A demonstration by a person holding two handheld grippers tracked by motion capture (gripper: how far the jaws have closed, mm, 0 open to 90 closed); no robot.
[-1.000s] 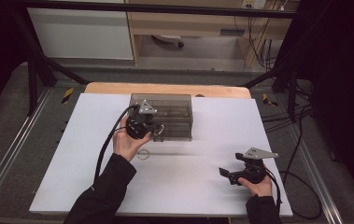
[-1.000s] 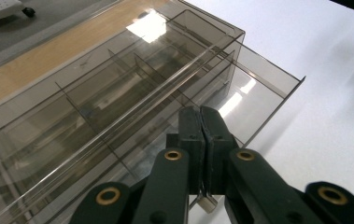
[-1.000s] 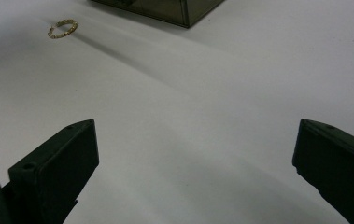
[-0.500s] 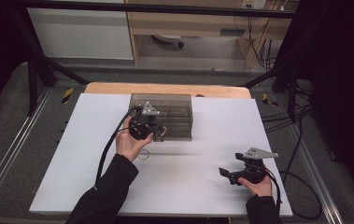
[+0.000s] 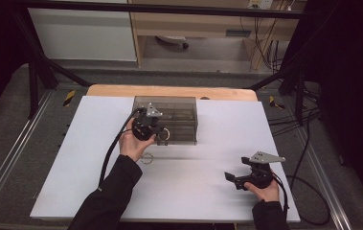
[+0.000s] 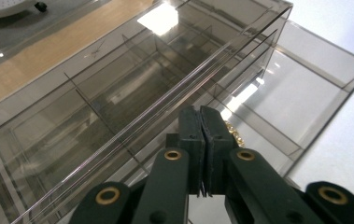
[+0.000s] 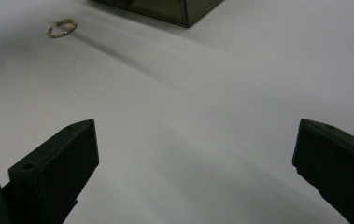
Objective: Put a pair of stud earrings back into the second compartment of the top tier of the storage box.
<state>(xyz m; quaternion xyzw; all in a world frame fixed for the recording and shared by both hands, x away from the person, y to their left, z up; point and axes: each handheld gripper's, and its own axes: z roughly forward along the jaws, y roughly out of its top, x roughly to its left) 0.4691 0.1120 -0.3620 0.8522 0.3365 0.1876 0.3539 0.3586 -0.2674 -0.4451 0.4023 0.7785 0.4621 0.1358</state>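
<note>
At the left of the high view, the left hand-held gripper (image 5: 161,132) was held over the front edge of a smoked clear compartment box (image 5: 181,103) standing at the far middle of the white table (image 5: 73,158). Its jaws were pressed together on a gold ring (image 5: 164,136), a beaded sliver of which was seen just behind the pads (image 6: 233,133) in the left gripper view. The box's open, shallow front compartment (image 6: 300,88) lay directly ahead of and below the jaws, its long axis running across the jaw line, so the coming release was judged to depend on a short forward carry over that wall. A second gold ring (image 5: 146,158) lay flat on the table, near the left hand. Far to the right, the right hand-held gripper (image 5: 231,178) was rested near the table's front edge, jaws wide apart and empty, well apart from both rings.
</note>
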